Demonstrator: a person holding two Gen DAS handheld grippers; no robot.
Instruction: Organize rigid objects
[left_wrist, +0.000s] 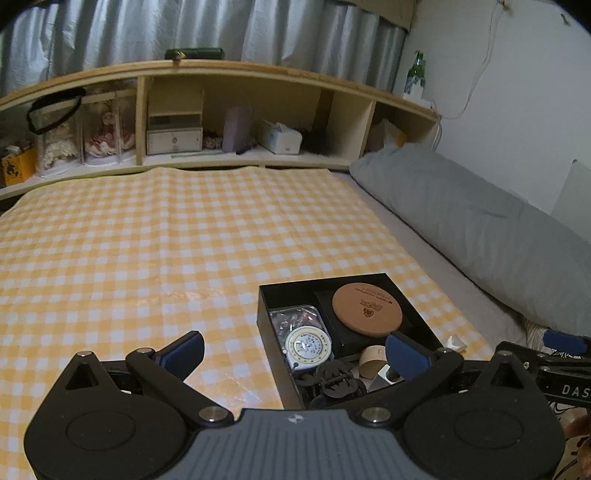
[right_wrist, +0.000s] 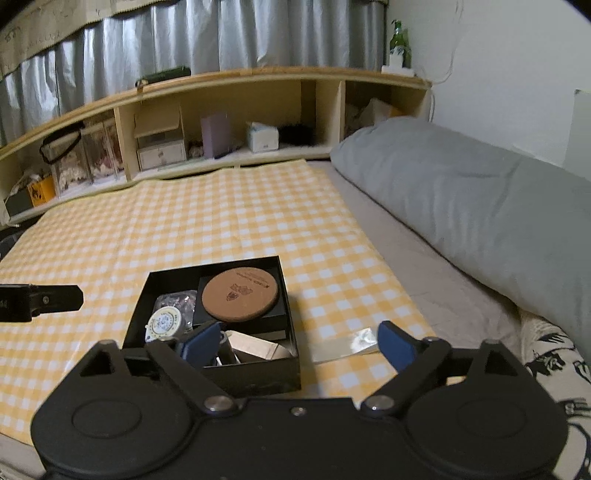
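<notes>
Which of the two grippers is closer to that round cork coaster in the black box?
Roughly equal, perhaps the left. The left gripper hangs open with one finger over the box's near end, short of the cork coaster. The right gripper hangs open, also short of it.

Black hand-held gripper (right_wrist: 299, 345), blue pads (right_wrist: 201, 343), seemingly rubber.

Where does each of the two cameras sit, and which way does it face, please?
Left wrist: on the left gripper, jaws open, looking down across the checked cloth to the black box at its right finger; the right gripper's tip shows.
Right wrist: on the right gripper, jaws open, empty, box beneath its left finger.
Shared: box, cork coaster, headboard shelf, grey pillow.
</notes>
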